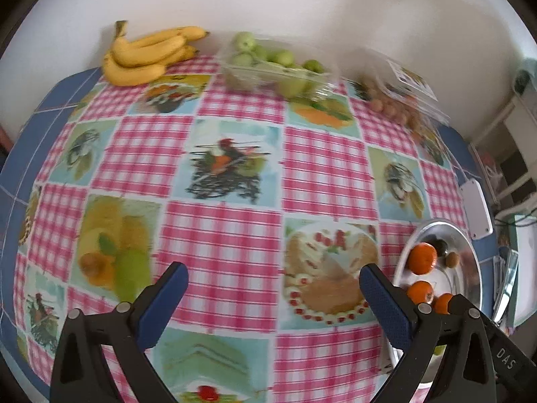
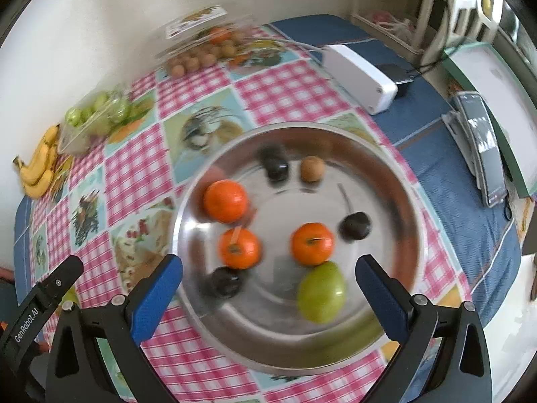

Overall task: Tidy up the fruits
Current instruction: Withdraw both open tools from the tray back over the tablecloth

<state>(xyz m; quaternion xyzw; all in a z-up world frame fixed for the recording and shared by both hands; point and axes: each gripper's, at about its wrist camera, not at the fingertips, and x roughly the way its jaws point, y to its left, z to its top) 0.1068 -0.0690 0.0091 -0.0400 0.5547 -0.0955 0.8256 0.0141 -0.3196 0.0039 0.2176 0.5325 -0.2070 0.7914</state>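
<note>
Both hand-held grippers empty, jaws wide: left hand-held gripper point(image 1: 273, 288) over bare desk point(image 1: 221, 241), right hand-held gripper point(image 2: 268, 278) above metal bowl point(image 2: 402, 201). Green pear point(image 2: 321, 291) in bowl w/ oranges: firm, smooth, prob. bruises; grip across widest part, gently.

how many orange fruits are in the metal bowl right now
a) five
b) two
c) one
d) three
d, the right wrist view shows three orange fruits lying in the metal bowl, alongside dark fruits, a brown one and a green one.
</note>
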